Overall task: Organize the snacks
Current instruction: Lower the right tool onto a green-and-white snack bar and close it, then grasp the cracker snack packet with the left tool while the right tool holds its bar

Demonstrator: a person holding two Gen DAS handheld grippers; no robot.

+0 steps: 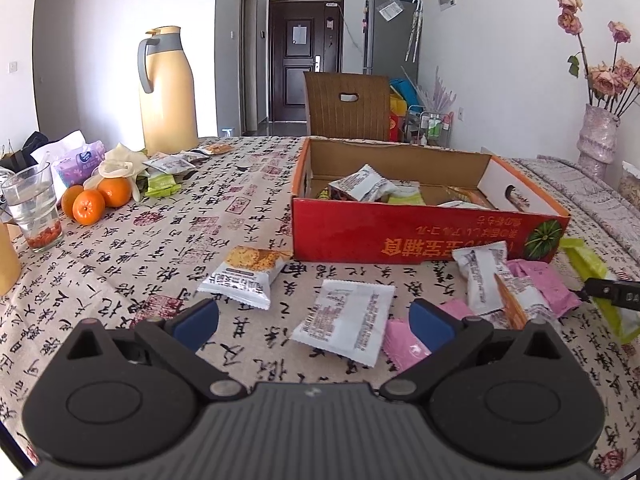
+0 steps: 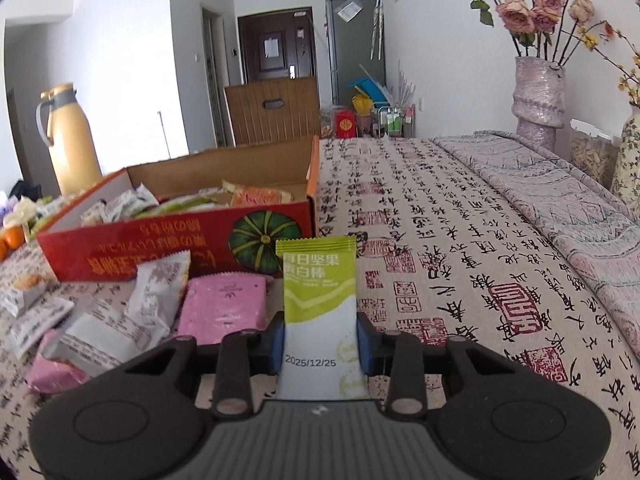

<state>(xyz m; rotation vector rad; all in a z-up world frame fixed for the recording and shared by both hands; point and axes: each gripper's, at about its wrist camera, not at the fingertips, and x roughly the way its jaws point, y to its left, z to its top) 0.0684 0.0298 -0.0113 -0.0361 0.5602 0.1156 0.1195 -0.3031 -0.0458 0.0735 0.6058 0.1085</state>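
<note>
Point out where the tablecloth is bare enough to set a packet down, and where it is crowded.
Bare cloth lies right of the red box, toward the vase, and between the oranges and the box. It is crowded in front of the box, where pink packets and white packets overlap.

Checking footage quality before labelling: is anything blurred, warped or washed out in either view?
Left wrist view: fisheye bends the red cardboard box and walls; dark corners; snack packets sharp. Right wrist view: same curvature; the green protein bar packet in the right hand-held gripper reads sharply; the box looks slightly soft; bright, even daylight.
</note>
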